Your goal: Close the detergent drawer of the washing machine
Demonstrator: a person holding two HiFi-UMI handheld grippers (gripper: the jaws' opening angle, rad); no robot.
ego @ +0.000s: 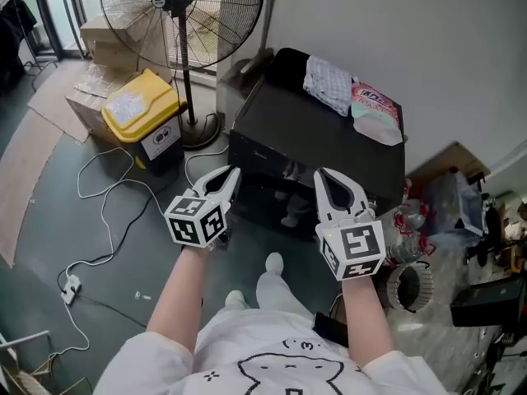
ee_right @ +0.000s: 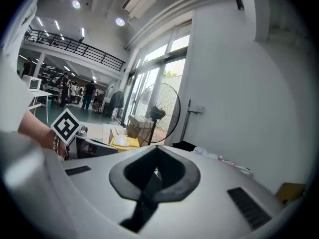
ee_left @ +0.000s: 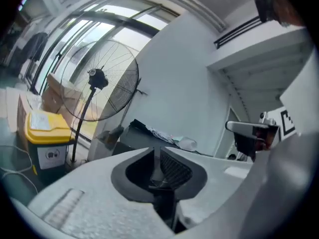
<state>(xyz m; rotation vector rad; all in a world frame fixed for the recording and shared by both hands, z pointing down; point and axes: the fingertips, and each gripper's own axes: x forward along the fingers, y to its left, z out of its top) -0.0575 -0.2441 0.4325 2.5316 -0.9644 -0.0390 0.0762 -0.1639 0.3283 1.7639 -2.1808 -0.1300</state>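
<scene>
The black washing machine (ego: 317, 134) stands against the white wall, and I look down on its top and front. I cannot make out its detergent drawer in any view. My left gripper (ego: 235, 171) is held in front of the machine's left front, shut, with nothing between its jaws. My right gripper (ego: 320, 174) hovers before the right front, also shut and empty. In the left gripper view the machine (ee_left: 133, 132) lies ahead beyond the closed fingertips (ee_left: 167, 156). The right gripper view shows its tips (ee_right: 162, 153) meeting, with the machine's top (ee_right: 185, 146) behind.
A patterned cloth (ego: 328, 82) and a pink pouch (ego: 375, 112) lie on the machine. A standing fan (ego: 183, 11), a yellow bin (ego: 142, 109) and cardboard boxes (ego: 103, 44) are at the left. Cables (ego: 99, 220) run over the floor. Clutter (ego: 445, 208) is piled at the right.
</scene>
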